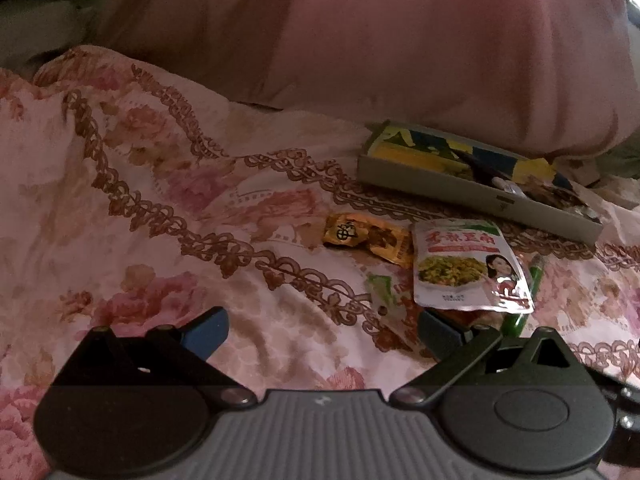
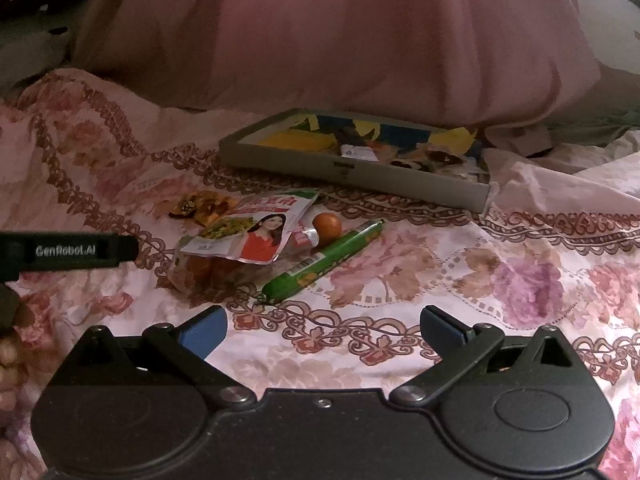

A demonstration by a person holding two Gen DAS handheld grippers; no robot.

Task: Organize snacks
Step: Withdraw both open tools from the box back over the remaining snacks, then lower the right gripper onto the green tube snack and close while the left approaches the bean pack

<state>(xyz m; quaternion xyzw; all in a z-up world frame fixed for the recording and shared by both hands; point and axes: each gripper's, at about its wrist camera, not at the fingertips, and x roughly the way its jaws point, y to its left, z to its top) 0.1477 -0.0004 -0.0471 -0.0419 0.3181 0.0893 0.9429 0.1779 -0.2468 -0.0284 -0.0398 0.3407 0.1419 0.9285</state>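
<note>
Nearest the lenses, both tools sit low over a floral bedspread [image 2: 460, 264]. Left claw [image 1: 322, 334]: fingers spread wide, nothing between them, its right fingertip [image 1: 436, 334] just beside a clear snack wrapper [image 1: 390, 304] at 1 o'clock. Right claw [image 2: 322, 330]: likewise spread apart and empty, hovering over bare bedspread.

Beyond the right claw, at 11 o'clock, lies a loose cluster of snacks. A green sausage stick [image 2: 324, 266] lies diagonally, its far end near a small orange round item [image 2: 327, 227] (identity cannot be told). A silver pouch [image 2: 252, 232] printed with a woman's portrait rests atop other wrappers; the left view shows it at 1 o'clock [image 1: 468, 266], with the sausage stick partly hidden behind its right edge. An orange-brown packet [image 1: 370, 238] lies just left of the pouch, touching or nearly so.

At 9 o'clock in the right view, the side of the left tool shows, lettered "GenRobot.AI".

Farther back, a shallow grey box [image 2: 360, 170] holds several sorted snacks in yellow and dark wrappers. Behind it rises a pink quilt [image 2: 360, 40].
</note>
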